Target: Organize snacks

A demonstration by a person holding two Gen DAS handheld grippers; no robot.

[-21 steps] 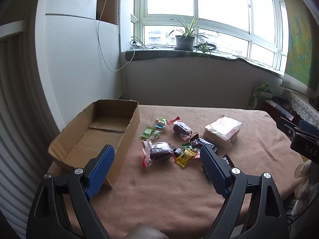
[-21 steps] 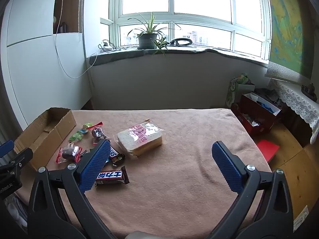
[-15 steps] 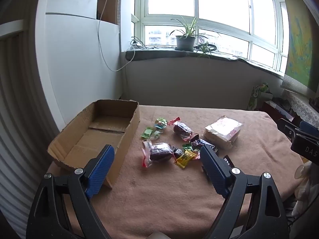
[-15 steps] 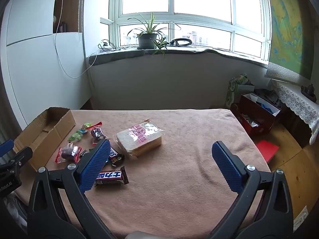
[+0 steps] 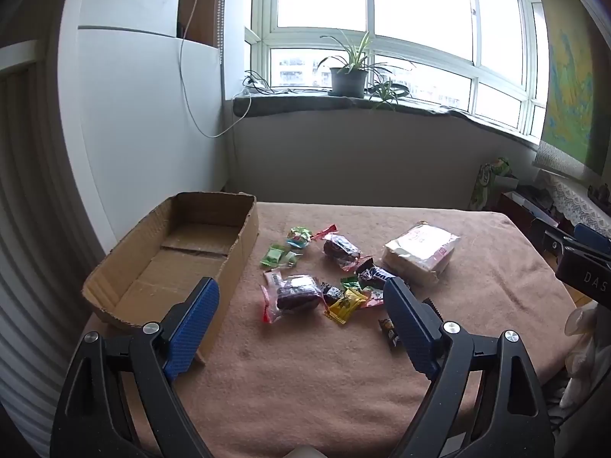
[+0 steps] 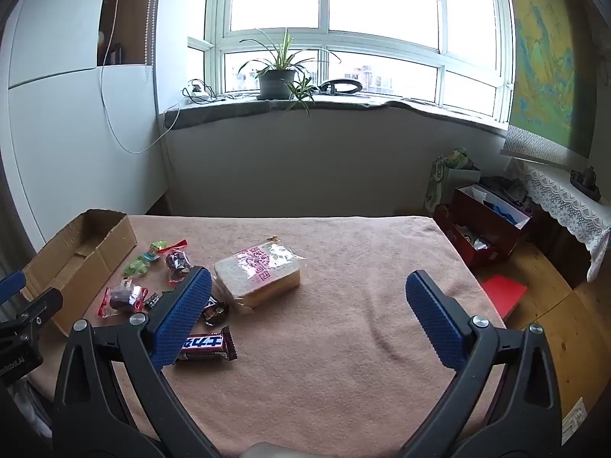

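Note:
An open cardboard box (image 5: 183,255) lies at the table's left; it also shows in the right wrist view (image 6: 76,252). Several wrapped snacks lie scattered beside it: a bagged bread loaf (image 5: 422,253) (image 6: 259,271), a dark cake in clear wrap (image 5: 296,295), a yellow candy (image 5: 345,305), green candies (image 5: 280,255) and a chocolate bar (image 6: 206,345). My left gripper (image 5: 301,324) is open and empty above the near snacks. My right gripper (image 6: 305,316) is open and empty, to the right of the loaf.
The table wears a brown cloth (image 6: 343,362). A white wall panel (image 5: 145,133) stands behind the box. A windowsill with a potted plant (image 6: 277,76) is at the back. Red boxes (image 6: 485,229) and a wooden floor lie to the right of the table.
Both grippers have shifted very slightly; the scene sits a touch lower in view. Nothing was picked up or moved.

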